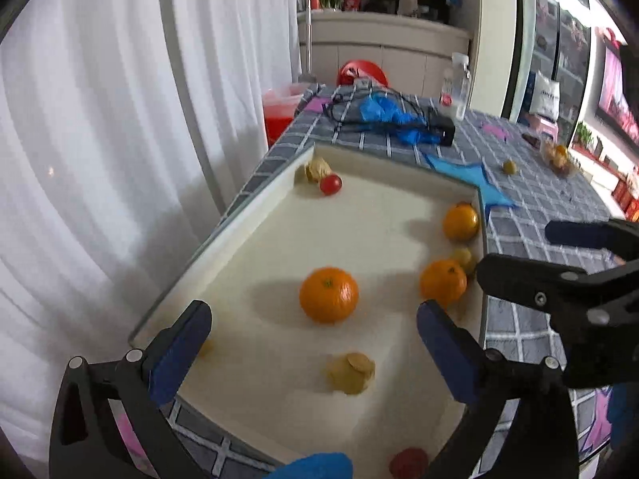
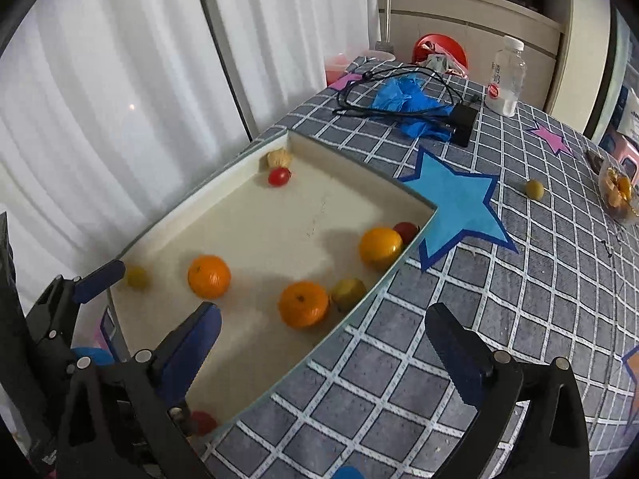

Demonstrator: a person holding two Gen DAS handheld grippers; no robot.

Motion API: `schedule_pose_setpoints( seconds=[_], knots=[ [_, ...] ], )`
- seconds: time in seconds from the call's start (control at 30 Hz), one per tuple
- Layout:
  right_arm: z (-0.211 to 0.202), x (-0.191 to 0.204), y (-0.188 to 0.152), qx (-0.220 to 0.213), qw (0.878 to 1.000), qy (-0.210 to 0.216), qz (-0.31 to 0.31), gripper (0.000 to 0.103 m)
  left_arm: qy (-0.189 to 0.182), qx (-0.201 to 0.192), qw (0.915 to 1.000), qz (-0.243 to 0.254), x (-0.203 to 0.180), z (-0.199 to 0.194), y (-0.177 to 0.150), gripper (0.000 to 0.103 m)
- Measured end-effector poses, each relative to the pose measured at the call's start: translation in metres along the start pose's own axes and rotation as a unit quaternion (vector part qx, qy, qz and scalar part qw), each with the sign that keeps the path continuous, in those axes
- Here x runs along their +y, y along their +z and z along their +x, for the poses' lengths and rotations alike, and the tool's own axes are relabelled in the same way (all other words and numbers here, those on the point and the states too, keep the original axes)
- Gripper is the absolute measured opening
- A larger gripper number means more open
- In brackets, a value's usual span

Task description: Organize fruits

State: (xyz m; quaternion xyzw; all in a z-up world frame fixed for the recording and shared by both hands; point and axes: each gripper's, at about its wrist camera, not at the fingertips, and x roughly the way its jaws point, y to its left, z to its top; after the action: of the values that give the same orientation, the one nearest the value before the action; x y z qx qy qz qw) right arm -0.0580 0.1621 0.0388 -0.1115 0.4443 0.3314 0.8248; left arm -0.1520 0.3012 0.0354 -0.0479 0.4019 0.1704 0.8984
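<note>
A cream tray (image 1: pixel 247 227) (image 2: pixel 223 187) on the checked tablecloth holds three oranges (image 1: pixel 328 294) (image 2: pixel 209 276), cherry tomatoes (image 1: pixel 330 184) (image 2: pixel 279 176), husked and small yellow fruits (image 1: pixel 351 367) (image 2: pixel 348 292). My left gripper (image 1: pixel 313 339) is open above the tray's near end, jaws either side of the middle orange. My right gripper (image 2: pixel 323 343) is open over the tray's right rim; it shows in the left wrist view (image 1: pixel 519 255). A loose yellow fruit (image 2: pixel 534 189) (image 1: pixel 509 167) lies on the cloth beyond the blue star.
A plastic container of fruit (image 2: pixel 621 195) stands at the far right. Blue gloves (image 2: pixel 407 99), black cable and adapter (image 2: pixel 463 119), and a bottle (image 2: pixel 506 78) sit at the table's far end. White curtain on the left past the table edge.
</note>
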Motion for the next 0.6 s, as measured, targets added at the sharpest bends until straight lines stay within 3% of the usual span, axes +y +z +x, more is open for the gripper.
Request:
schedule_pose_setpoints(
  seconds=[0.27,0.6],
  knots=[
    [0.000,0.006,-0.004,0.015,1.000,-0.014,-0.019,0.103,0.012,0.029,0.9994,0.015,-0.009,0.003,-0.010,0.103],
    [0.002,-0.001,-0.006,0.022,1.000,-0.013,-0.010,0.103,0.009,0.034,0.9992,0.017,-0.013,0.003,-0.011,0.103]
  ],
)
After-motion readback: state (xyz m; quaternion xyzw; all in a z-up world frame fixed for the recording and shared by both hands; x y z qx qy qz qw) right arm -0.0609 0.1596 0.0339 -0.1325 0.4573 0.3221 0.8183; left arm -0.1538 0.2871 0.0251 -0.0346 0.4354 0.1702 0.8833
